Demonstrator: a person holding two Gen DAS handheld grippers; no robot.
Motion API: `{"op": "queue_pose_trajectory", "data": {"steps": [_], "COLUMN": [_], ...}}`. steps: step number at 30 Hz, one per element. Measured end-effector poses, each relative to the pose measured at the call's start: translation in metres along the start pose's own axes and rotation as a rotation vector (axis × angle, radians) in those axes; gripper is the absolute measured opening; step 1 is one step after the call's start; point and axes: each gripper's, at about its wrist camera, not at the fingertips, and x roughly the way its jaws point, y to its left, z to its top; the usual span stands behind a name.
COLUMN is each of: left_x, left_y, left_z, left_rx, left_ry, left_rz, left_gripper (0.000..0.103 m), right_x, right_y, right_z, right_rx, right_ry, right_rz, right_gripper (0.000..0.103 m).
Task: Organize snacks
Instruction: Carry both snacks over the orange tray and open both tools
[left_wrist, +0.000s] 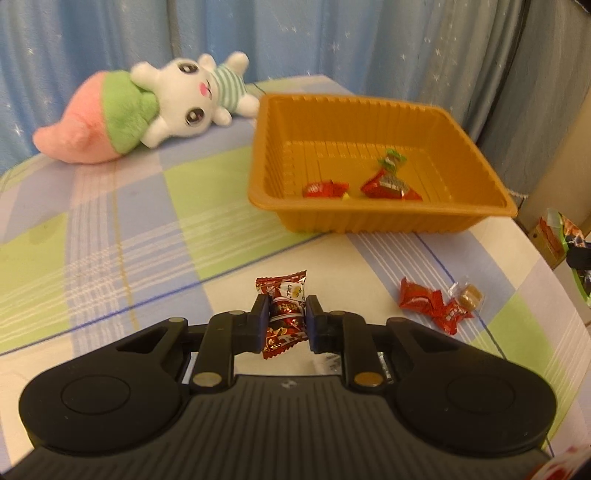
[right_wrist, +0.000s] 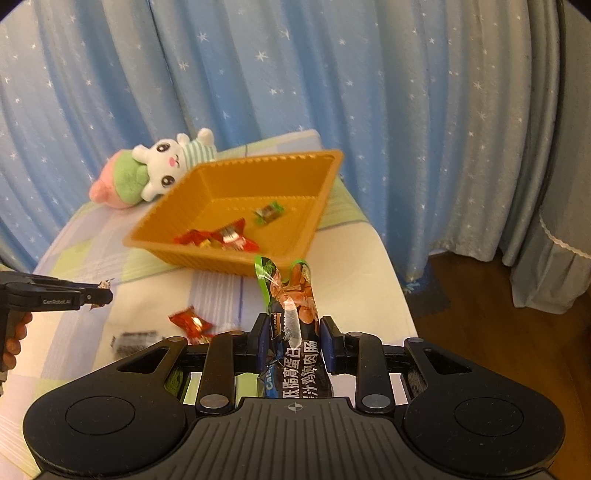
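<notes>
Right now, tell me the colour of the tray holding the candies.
Orange-brown tray, seen best in the left wrist view.

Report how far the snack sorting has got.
Done: three wrapped sweets lie in the orange tray. In hand: the left claw is shut on a red candy; the right claw grips a dark snack packet. Left: red candies and a clear-wrapped toffee on the bedspread.
</notes>
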Motion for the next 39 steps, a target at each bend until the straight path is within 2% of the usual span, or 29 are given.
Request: {"op": "queue_pose_trajectory", "data": {"steps": [9, 17, 23, 29, 39], "left_x": [-0.026, -0.015, 0.001, 0.024, 0.061], "left_y": [0.001, -0.013, -0.027, -0.037, -0.045], "left_z": [0.031, 0.071, 0.103, 0.125, 0.141], "left_rx": [0.029, 0.069, 0.091, 0.105, 0.128], "left_ry": [-0.087, -0.126, -0.145, -0.135, -0.092], "left_rz": [0.006, -0.017, -0.040, -0.053, -0.057], "left_gripper": [0.019, 0.019, 0.019, 0.019, 0.019], "right_x": [0.011, 0.041, 0.072, 0.105, 0.150], "right_y": [0.012, 0.021, 0.018, 0.006, 0.000], "right_z": [0.039, 0.080, 0.103, 0.114, 0.121], "right_rx": [0.037, 0.120, 0.196, 0.302, 0.299], "right_ry": [-0.055, -0.095, -0.091, -0.044, 0.022], "right_rz": [0.066, 0.092, 0.043, -0.009, -0.098], "right_gripper": [0.029, 0.029, 0.029, 0.029, 0.029]}}
